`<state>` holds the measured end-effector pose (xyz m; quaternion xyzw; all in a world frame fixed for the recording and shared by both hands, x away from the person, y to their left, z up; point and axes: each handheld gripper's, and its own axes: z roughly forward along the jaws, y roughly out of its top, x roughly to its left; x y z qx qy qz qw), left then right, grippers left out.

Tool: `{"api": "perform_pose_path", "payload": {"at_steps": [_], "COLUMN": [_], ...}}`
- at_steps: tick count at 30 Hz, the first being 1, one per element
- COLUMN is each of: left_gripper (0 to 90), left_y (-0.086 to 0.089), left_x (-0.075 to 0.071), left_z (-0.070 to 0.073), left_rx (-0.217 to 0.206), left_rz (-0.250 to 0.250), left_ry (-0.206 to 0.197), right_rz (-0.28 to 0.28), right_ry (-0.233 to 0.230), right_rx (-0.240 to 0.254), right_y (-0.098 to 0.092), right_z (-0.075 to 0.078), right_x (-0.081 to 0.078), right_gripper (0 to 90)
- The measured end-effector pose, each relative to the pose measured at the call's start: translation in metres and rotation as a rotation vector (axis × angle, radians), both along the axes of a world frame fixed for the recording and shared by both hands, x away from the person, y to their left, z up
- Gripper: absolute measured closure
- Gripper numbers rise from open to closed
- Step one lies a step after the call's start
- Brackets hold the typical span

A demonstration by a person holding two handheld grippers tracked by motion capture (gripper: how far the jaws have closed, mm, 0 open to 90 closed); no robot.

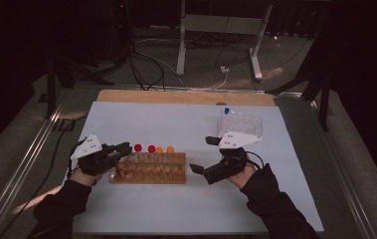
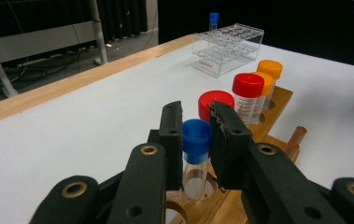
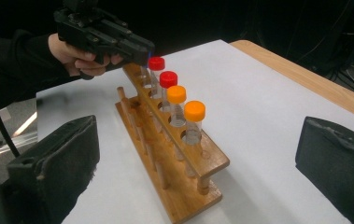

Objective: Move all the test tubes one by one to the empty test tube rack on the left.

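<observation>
My left gripper [image 2: 197, 113] is shut on a clear tube with a blue cap [image 2: 196, 139]. The tube stands upright with its lower end in a hole at the left end of the wooden rack [image 1: 148, 175]. Along the rack stand two red-capped tubes [image 1: 138, 148] and two orange-capped tubes [image 1: 170, 149]. In the high view the left gripper [image 1: 125, 148] sits at the rack's left end. My right gripper [image 1: 202, 155] hovers just right of the rack, open wide with nothing between its jaws. In the right gripper view the rack [image 3: 174, 186] runs away from the right gripper [image 3: 198, 123] toward the left gripper [image 3: 139, 50].
A clear plastic rack [image 1: 240, 124] stands at the back right of the white mat [image 1: 176, 119], with one blue-capped tube [image 1: 227, 108] upright in its far corner. A wooden table edge [image 1: 186, 96] runs behind the mat. Table legs and cables lie on the floor beyond.
</observation>
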<state>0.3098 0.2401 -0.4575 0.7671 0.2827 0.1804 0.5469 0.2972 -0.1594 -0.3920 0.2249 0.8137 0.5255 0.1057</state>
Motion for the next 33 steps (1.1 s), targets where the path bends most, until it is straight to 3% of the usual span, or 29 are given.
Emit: {"api": "perform_pose_path", "payload": {"at_steps": [5, 13, 18, 24, 27, 29, 33], "left_gripper": [77.0, 75.4, 50.6, 20.9, 14.1, 8.0, 2.1], "left_y": [-0.002, -0.002, 0.0, 0.003, 0.006, 0.006, 0.006], "left_x": [-0.002, -0.002, -0.005, -0.011, -0.014, -0.015, -0.019], "left_z": [-0.007, -0.008, 0.003, 0.014, 0.018, 0.021, 0.024], "left_rx": [0.011, 0.0, -0.028, -0.068, -0.093, -0.088, -0.087], "left_rz": [0.0, 0.005, -0.034, -0.035, -0.039, -0.051, -0.069], "left_ry": [-0.016, -0.005, 0.005, 0.023, 0.033, 0.036, 0.032], "right_rz": [0.005, 0.01, -0.004, -0.023, -0.051, -0.083, -0.157], "right_ry": [0.004, 0.006, 0.004, -0.037, -0.063, -0.077, -0.063], "right_rx": [-0.005, -0.007, 0.004, 0.023, 0.027, 0.028, 0.03], "right_y": [0.0, 0.001, -0.003, -0.012, -0.018, -0.023, -0.037], "right_z": [0.0, -0.001, 0.0, 0.001, 0.0, 0.0, -0.001], "right_x": [0.0, 0.0, 0.001, 0.008, 0.014, 0.02, 0.035], "right_gripper": [0.0, 0.0, 0.0, 0.0, 0.0, 0.0, 0.0]}}
